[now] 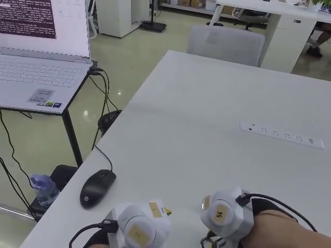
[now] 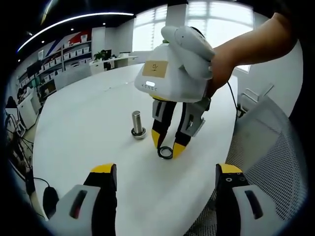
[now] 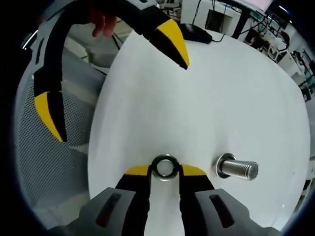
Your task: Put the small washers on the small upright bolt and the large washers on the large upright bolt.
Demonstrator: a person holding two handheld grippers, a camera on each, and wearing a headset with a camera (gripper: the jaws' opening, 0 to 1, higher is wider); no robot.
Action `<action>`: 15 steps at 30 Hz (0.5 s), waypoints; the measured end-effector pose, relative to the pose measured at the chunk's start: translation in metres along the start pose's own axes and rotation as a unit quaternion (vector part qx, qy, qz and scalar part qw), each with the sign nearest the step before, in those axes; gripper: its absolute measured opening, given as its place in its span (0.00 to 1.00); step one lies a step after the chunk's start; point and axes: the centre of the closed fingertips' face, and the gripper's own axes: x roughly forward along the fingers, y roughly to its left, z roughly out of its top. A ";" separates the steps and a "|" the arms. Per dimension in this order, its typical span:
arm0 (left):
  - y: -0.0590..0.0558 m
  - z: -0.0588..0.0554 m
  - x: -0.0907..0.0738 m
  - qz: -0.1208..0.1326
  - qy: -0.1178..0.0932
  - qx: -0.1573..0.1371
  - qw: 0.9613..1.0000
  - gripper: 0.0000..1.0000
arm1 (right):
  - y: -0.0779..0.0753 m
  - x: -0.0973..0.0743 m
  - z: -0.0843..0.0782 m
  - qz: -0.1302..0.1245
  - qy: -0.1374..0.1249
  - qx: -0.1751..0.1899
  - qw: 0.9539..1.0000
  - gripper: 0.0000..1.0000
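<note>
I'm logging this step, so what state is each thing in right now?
left tool: open, holding nothing.
right tool: shut on the washer.
bolt: upright on the table, apart from the washer.
washer: gripped by its rim, not yet on the bolt.
laptop: open, screen lit.

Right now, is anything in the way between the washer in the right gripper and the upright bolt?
Nothing visible. The washer is pinched in the right gripper beside the bolt, with bare table between them. The open left gripper stands apart from that gap.
</note>
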 end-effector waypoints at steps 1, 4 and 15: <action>0.000 0.000 0.000 0.000 0.000 0.000 1.000 0.82 | 0.000 0.000 -0.001 0.000 0.001 -0.001 1.000 0.22; -0.001 0.000 0.000 -0.001 0.000 0.000 1.000 0.82 | 0.001 -0.006 -0.002 0.004 0.001 0.003 1.000 0.22; 0.001 0.001 -0.002 -0.002 0.001 0.003 1.000 0.84 | -0.007 -0.039 -0.006 -0.004 -0.010 0.025 1.000 0.22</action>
